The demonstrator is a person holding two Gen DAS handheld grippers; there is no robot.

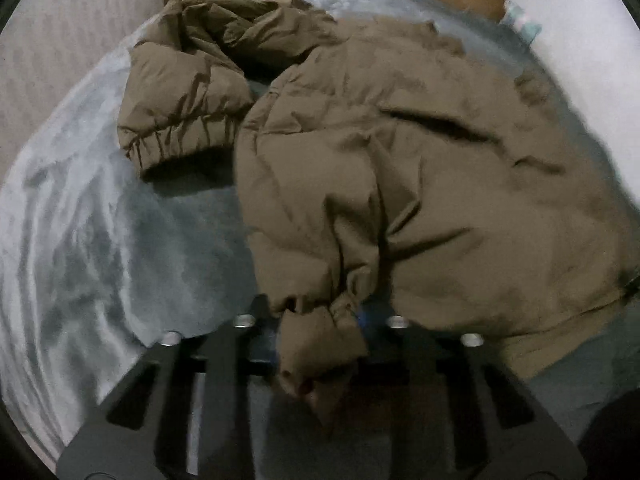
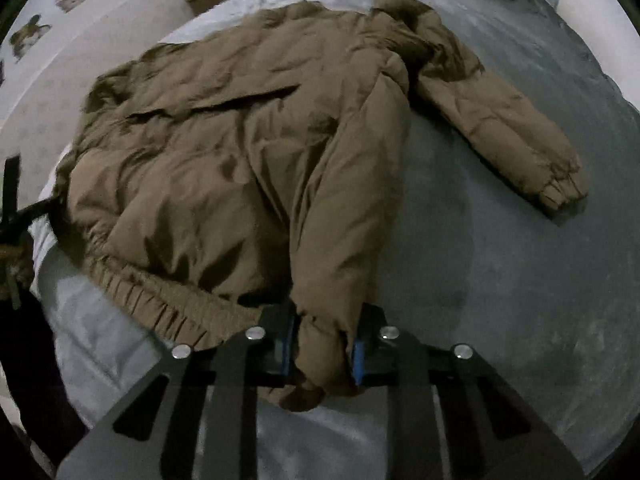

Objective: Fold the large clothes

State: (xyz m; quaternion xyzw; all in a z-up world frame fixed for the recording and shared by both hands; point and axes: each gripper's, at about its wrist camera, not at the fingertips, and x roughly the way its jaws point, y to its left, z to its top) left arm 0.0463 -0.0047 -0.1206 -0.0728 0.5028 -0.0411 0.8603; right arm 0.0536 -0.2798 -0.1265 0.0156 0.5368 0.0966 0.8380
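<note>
Left view: jacket (image 1: 400, 168) is lying rumpled on the bed (image 1: 100, 240); left claw (image 1: 320, 332) is pinching a bunched hem corner.
Right view: right claw (image 2: 324, 344) is clamping the opposite hem corner, blue pads (image 2: 358, 360) pressing cloth; one sleeve (image 2: 500, 132) is sprawling aside.
Handling: puffy, soft, light, likely slick; shell is probably slipping unless gripped at the gathered hem or cuffs.
</note>
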